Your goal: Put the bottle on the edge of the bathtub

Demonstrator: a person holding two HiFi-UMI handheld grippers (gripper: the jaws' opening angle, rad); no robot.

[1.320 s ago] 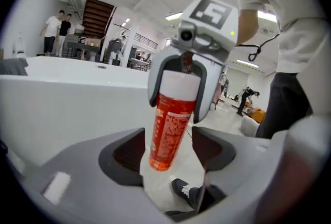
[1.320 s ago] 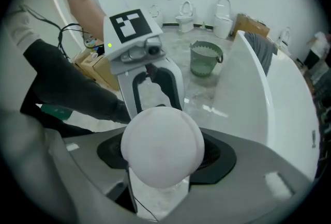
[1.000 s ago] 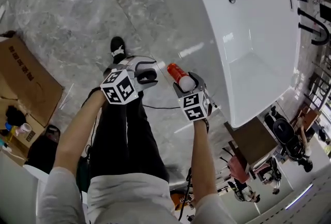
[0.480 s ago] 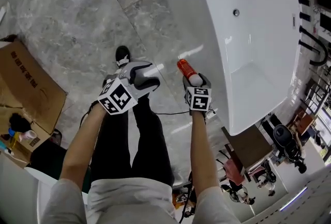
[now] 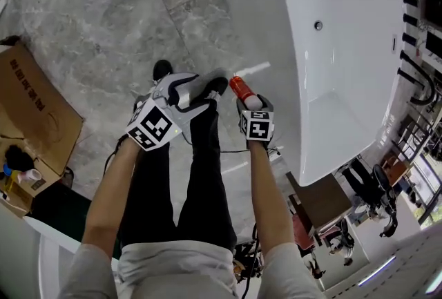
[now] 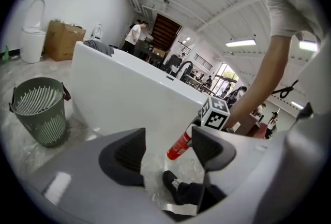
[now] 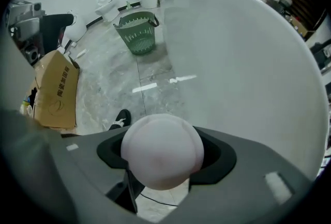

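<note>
The white bathtub (image 5: 345,49) rises just ahead and to the right of the right claw (image 5: 253,110). Its glossy wall fills that claw's outlook, and its rim lies higher up. The left claw (image 6: 168,153), beside the right one on its left, has its 2 jaws wide apart with nothing between them. The right claw's jaws are closed round the pale rounded end of the bottle (image 5: 239,89), whose red body juts forward past the tips toward the tub. The bottle looks small, light, stiff and smooth. Held by 1 domed end it could swivel or slip, so a hold round the straight red barrel seems safer.
</note>
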